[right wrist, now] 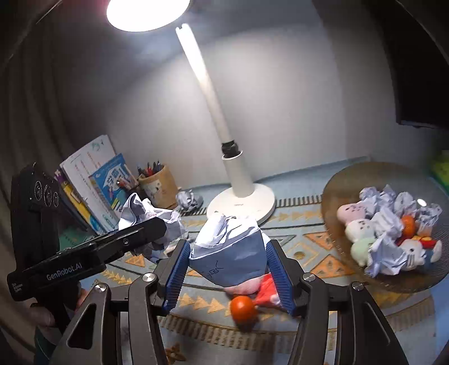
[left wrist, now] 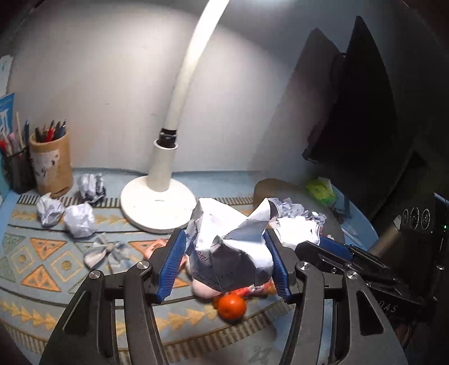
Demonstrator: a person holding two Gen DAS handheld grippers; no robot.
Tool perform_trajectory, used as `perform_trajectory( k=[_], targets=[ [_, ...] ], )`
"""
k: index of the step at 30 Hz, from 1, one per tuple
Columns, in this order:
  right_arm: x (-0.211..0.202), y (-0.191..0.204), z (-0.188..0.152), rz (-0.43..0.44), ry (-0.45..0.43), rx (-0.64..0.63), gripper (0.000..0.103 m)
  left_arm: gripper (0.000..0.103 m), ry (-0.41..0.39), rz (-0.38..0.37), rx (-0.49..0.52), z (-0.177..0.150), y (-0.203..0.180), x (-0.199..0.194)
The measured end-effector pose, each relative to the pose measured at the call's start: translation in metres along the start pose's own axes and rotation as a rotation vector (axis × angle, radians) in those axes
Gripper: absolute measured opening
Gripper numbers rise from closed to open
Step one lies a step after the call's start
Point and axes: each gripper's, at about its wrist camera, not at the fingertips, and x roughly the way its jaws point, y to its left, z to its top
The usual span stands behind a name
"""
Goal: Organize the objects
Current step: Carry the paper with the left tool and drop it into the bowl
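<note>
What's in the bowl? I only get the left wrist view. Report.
Observer: Paper balls, plush toys and an orange lie in the bowl.
Operator: Check the lamp's head.
Observer: The lamp head is lit, at the top of the right wrist view.
Operator: Tell me what's beside the pen cup.
Observer: Several books lean upright beside the pen cup.

A home study corner: desk lamp, pen cup, schoolbooks, patterned mat on the counter.
</note>
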Motion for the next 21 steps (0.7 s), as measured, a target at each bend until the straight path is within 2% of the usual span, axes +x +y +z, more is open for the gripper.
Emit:
perform_trajectory(
  k=[4,12,16,21],
  targets=[
    [-0.024,-0.035,0.023,-0.052,-0.060,0.020,0.055,0.054,-0.006,-0.032,0.043,0.016,-0.040,0.025],
    [-0.055,-0.106,0.060,-0.185,-0.168,0.070,0.055,0.054,-0.033,-0.098,0.052,0.045,-0.095,0.080],
    [-0.060,-0.130,0.069,-0.290,-0.233,0.064,0.055,0.054,-0.040,-0.108,0.054,0.047,-0.115,0.107],
    [-0.053,-0.162,0.067,-0.326,-0.262,0.120,0.055,0.054,-0.018,-0.111,0.071,0.039,-0.128,0.140]
  ],
)
